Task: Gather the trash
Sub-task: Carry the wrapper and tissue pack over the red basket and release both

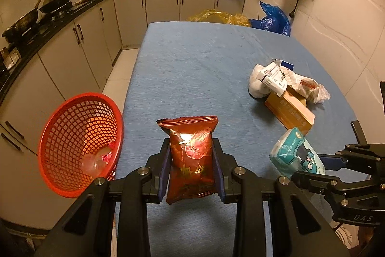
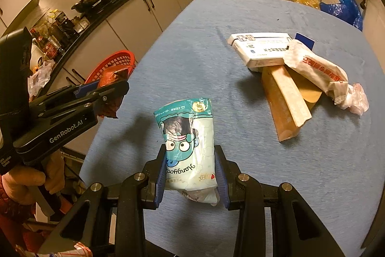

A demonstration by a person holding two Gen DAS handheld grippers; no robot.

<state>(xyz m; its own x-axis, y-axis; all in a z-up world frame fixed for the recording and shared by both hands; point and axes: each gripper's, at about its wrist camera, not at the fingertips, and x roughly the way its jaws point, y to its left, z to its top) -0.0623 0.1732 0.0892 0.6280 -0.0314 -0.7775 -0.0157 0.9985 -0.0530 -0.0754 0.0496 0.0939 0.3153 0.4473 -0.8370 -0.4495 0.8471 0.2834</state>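
My left gripper (image 1: 191,160) is shut on a dark red snack packet (image 1: 191,158), held upright above the near edge of the blue table (image 1: 192,69). A red mesh basket (image 1: 79,143) hangs off the table's left side, tilted, with a clear cup and scraps inside. My right gripper (image 2: 191,172) is shut on a teal-and-white tissue pack (image 2: 187,143) with a cartoon face. In the left wrist view that tissue pack (image 1: 294,153) and the right gripper (image 1: 310,172) show at lower right. In the right wrist view the left gripper (image 2: 108,90) holds the red packet (image 2: 113,78) in front of the basket (image 2: 113,64).
A pile remains on the table's right: white medicine boxes (image 2: 262,49), a brown carton (image 2: 286,98), a white wrapper (image 2: 317,69) and a crumpled white bag (image 1: 257,81). Kitchen cabinets and a counter with woks run along the left. Yellow and blue plastic bags (image 1: 274,18) lie beyond the far edge.
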